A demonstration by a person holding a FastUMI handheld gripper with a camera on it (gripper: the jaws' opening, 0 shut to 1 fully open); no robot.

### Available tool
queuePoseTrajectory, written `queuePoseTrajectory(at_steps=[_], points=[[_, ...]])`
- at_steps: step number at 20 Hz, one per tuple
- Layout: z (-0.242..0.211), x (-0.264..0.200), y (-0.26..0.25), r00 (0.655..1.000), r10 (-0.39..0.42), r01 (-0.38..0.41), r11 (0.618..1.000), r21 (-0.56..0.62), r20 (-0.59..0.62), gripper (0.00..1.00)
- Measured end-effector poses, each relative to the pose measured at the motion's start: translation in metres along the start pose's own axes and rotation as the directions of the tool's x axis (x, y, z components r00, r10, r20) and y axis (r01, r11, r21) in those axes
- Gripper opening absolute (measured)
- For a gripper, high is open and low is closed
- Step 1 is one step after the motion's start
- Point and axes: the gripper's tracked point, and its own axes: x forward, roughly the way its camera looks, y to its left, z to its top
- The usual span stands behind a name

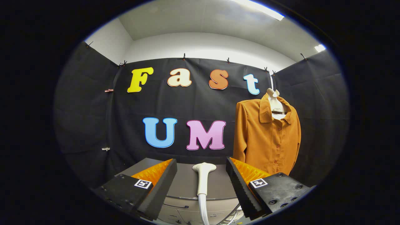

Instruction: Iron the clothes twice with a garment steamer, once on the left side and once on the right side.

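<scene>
Gripper (201, 178) spread wide, empty; white steamer head (203, 178) upright between the fingers on grey unit (184, 184); orange shirt (265, 137) hung beyond, right; advised: centre on handle, close squarely before lifting.

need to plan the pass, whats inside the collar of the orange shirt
Inside the open collar of the orange shirt a pale hanger shows. Its arms are covered by the fabric. The gripper is open around the steamer head.
</scene>
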Motion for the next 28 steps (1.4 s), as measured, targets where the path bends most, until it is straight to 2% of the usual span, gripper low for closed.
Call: queuePoseTrajectory(at_steps=[15,28], points=[[-0.004,0.002,0.009,1.000,-0.022,0.022,1.000,-0.006,-0.014,0.98],[-0.037,0.007,0.038,0.991,-0.101,0.101,0.995,-0.012,-0.085,0.98]])
